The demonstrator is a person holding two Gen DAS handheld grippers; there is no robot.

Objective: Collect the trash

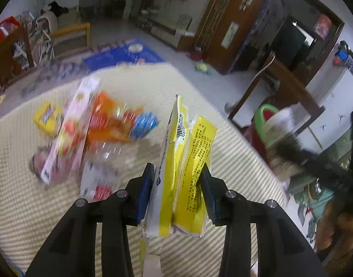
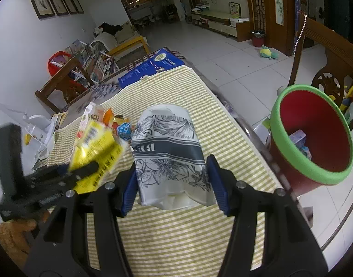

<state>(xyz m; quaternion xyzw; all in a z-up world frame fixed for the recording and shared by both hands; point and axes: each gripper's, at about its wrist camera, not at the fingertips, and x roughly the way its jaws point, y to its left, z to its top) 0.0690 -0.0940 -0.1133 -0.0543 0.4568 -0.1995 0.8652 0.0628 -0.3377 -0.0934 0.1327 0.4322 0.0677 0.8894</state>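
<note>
A torn yellow wrapper (image 1: 185, 161) is being clamped in the left gripper (image 1: 176, 184) jaws above the table (image 2: 222, 120); a floral paper cup (image 2: 169, 157) is being clamped by the right gripper (image 2: 172, 180). Some trash is already lying in the red bin (image 2: 315, 136); a Pocky box (image 2: 88, 117) and other wrappers are still waiting.

A flattened wrapper (image 1: 185, 168) stands upright between the fingers (image 1: 147, 184) of the left gripper (image 1: 177, 173), lifted above the counter (image 1: 234, 161). To its left in the frame, a heap of snack packets (image 1: 88, 133) lies on the counter. In the right wrist view a paper cup (image 2: 168, 159) lies on its side between the fingers (image 2: 216, 177) of the right gripper (image 2: 172, 177), mouth toward the camera. The bin (image 2: 312, 138) sits off the counter's right edge, with a small box (image 2: 297, 137) inside it. A flat box (image 2: 151, 68) lies at the counter's far end, upper centre of the frame.
</note>
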